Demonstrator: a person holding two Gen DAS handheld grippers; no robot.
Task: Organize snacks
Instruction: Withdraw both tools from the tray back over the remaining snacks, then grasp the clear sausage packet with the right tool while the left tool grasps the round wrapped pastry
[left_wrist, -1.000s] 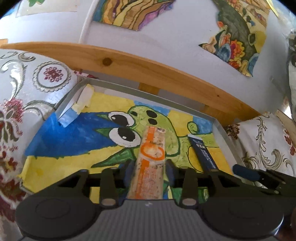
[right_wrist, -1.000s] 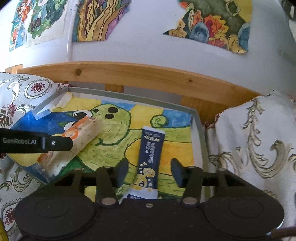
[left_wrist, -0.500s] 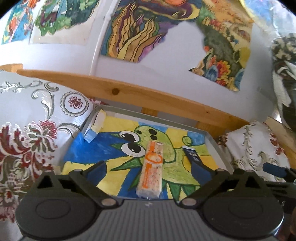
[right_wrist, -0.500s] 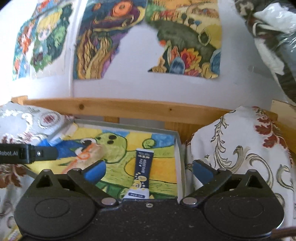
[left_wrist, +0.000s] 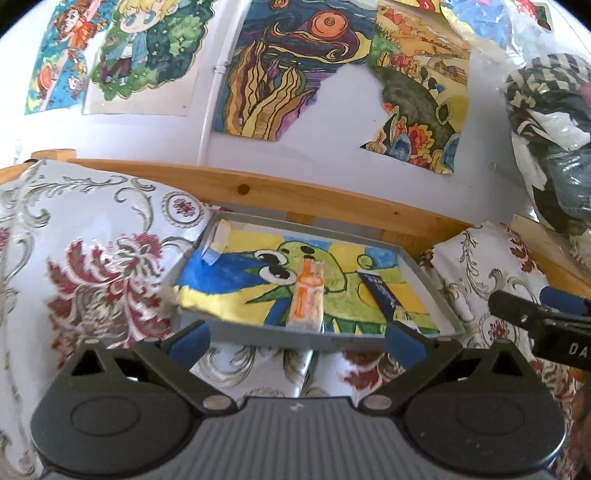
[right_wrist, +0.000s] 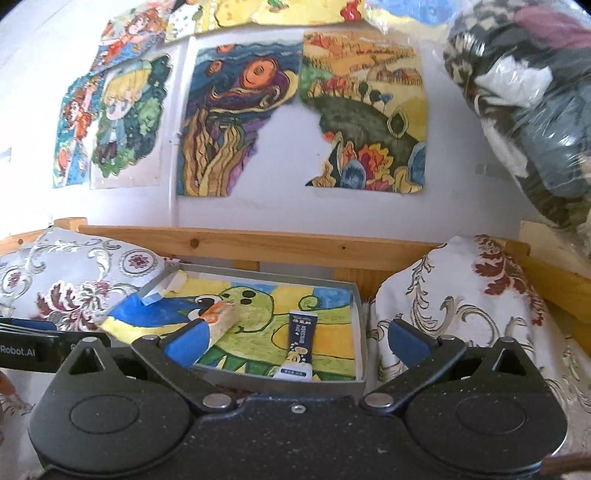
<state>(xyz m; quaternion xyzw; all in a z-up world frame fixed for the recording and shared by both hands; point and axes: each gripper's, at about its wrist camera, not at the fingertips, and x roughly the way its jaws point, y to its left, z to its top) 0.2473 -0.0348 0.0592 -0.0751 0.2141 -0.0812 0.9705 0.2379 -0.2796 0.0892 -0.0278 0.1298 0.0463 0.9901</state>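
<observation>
A shallow grey tray (left_wrist: 421, 273) lined with a painted frog picture lies on the patterned cloth; the right wrist view shows its rim (right_wrist: 360, 306) too. Inside it lie an orange-and-white snack bar (left_wrist: 306, 295) and a dark blue stick packet (left_wrist: 380, 293). Both show in the right wrist view as well, the snack bar (right_wrist: 221, 321) to the left of the blue packet (right_wrist: 301, 345). My left gripper (left_wrist: 297, 338) is open and empty, held back from the tray's near wall. My right gripper (right_wrist: 295, 339) is open and empty too, just short of the tray.
Patterned cushions flank the tray, one on the left (left_wrist: 85, 258) and one on the right (right_wrist: 454, 295). A wooden rail (left_wrist: 295, 192) runs behind it under a white wall hung with paintings. A plastic bag of clothes (right_wrist: 528, 103) hangs at upper right.
Both grippers let go of their snacks, opened wide and drew back from the tray. The snack bar and the blue packet now lie in the tray.
</observation>
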